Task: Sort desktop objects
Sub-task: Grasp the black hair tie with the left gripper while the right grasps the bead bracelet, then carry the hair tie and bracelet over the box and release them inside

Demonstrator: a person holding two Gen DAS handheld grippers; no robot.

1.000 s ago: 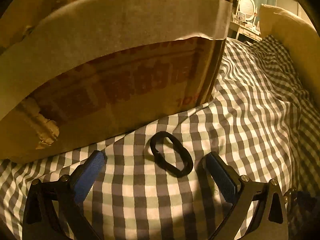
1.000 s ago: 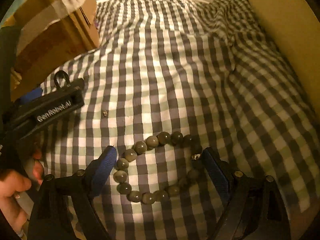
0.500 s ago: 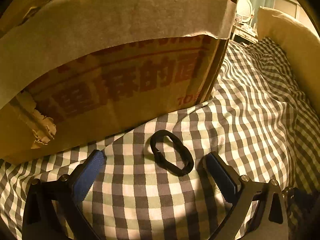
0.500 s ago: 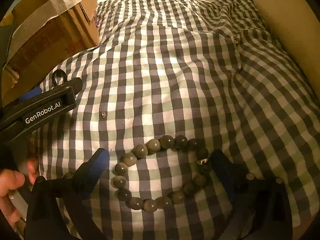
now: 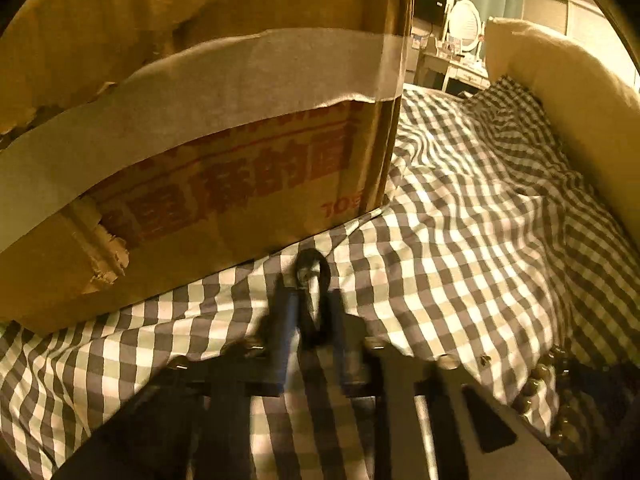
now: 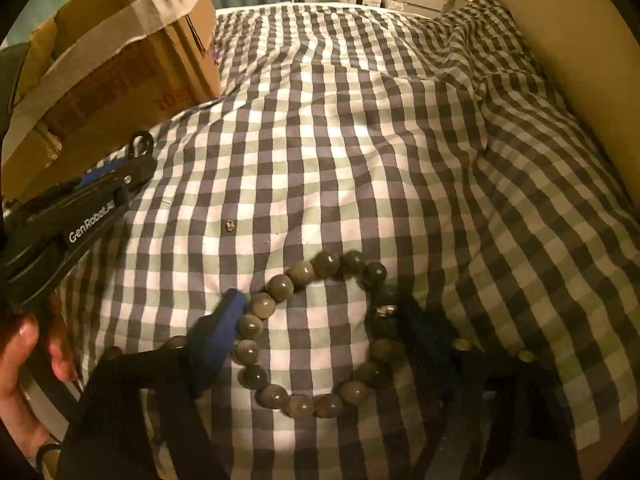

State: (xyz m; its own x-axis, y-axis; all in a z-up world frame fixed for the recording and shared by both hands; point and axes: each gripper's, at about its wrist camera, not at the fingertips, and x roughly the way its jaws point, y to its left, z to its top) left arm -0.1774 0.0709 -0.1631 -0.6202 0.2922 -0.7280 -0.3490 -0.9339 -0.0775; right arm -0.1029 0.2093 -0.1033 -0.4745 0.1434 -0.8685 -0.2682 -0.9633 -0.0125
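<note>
Left hand-held gripper (image 5: pixel 310 312) now pinching black oval hair tie (image 5: pixel 311 280), checked cloth (image 5: pixel 460 240)

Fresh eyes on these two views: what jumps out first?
The big taped cardboard box fills the left wrist view, sitting on the checkered cloth. In front of it the left gripper pinches a black hair tie. In the right wrist view, the open right gripper straddles a bead bracelet on the cloth.
</note>
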